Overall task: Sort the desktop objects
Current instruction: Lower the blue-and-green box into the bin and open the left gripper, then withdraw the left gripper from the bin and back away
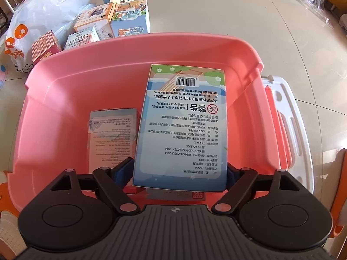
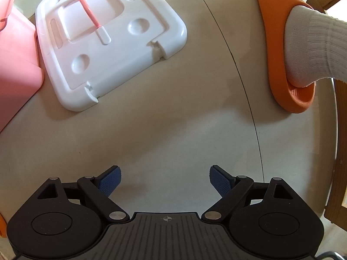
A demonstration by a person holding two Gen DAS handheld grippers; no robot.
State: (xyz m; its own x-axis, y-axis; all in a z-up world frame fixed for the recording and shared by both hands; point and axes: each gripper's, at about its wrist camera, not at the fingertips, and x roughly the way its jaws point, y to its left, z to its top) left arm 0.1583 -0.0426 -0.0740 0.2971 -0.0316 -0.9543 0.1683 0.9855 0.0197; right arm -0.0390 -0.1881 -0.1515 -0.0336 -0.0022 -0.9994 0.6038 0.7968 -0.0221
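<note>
In the left wrist view my left gripper (image 1: 180, 173) is shut on a tall blue printed box (image 1: 182, 125) and holds it over the inside of a pink plastic bin (image 1: 65, 99). A smaller pale box (image 1: 112, 136) stands in the bin to its left, and part of another box shows under the held one. Several more boxes (image 1: 121, 19) lie on the floor beyond the bin's far rim. In the right wrist view my right gripper (image 2: 164, 181) is open and empty above bare floor.
The bin's white lid (image 2: 108, 39) lies on the floor to the right of the bin (image 2: 15, 65). A white plastic bag (image 1: 43, 21) sits at the far left. A foot in a white sock and orange slipper (image 2: 288, 60) stands at the right.
</note>
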